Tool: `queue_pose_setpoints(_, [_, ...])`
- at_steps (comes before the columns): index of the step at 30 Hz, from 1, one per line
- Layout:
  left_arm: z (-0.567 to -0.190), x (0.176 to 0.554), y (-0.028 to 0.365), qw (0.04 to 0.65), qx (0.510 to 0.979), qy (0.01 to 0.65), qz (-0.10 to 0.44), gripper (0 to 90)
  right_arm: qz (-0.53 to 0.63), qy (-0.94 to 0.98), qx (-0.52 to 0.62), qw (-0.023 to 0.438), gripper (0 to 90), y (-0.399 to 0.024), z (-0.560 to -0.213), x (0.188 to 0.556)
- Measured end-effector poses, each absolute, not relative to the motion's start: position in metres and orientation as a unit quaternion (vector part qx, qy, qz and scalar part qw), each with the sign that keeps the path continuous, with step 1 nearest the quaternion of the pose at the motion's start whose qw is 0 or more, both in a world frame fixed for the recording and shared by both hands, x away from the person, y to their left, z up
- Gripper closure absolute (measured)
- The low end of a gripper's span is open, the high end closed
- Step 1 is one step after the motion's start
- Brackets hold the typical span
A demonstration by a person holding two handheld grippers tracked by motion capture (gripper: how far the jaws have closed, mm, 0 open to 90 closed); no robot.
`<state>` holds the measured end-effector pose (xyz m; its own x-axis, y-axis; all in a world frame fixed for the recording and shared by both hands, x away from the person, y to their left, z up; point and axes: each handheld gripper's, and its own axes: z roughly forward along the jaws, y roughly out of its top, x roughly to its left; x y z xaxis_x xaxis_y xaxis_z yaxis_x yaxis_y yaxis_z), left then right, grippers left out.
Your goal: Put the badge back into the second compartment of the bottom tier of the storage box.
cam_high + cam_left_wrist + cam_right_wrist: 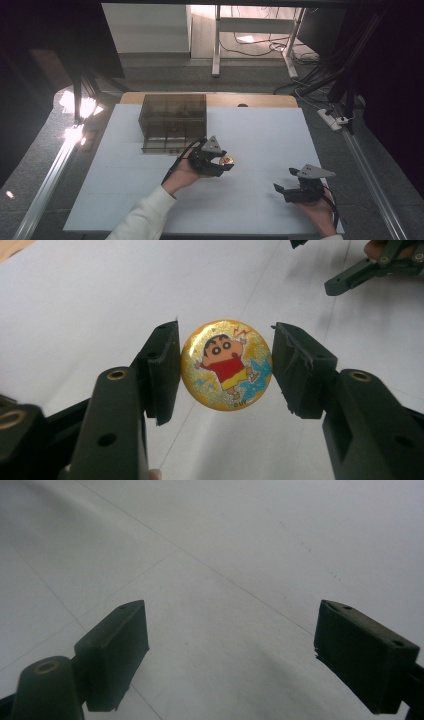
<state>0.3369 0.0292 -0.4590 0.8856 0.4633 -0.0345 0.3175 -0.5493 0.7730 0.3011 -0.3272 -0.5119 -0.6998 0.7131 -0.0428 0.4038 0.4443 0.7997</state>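
The left claw (226,365) grips a round badge (226,365) by its edges, one jaw pressed to each side, so the badge sits squarely between the jaw tips with its printed face turned toward the claw's own camera. The face shows a cartoon child in a red shirt and yellow shorts on a glittery gold ground. In the high view the left claw (226,162) holds the badge (226,160) above the white desk (260,130), with a dark, smoky storage box (173,122) just beyond it. The right claw (283,181) is well apart from the badge, off to the side near the desk's front edge; its jaws stand wide with nothing between them, bare desk beneath.
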Motion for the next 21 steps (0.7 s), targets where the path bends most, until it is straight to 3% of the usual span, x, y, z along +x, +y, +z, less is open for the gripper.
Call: queue_pose_setpoints(21, [-0.458, 0.347, 0.051, 0.42, 0.864, 0.259, 0.101, 46.4, 0.401, 0.829, 0.339, 0.194, 13.9, -0.328, -0.512, 0.301])
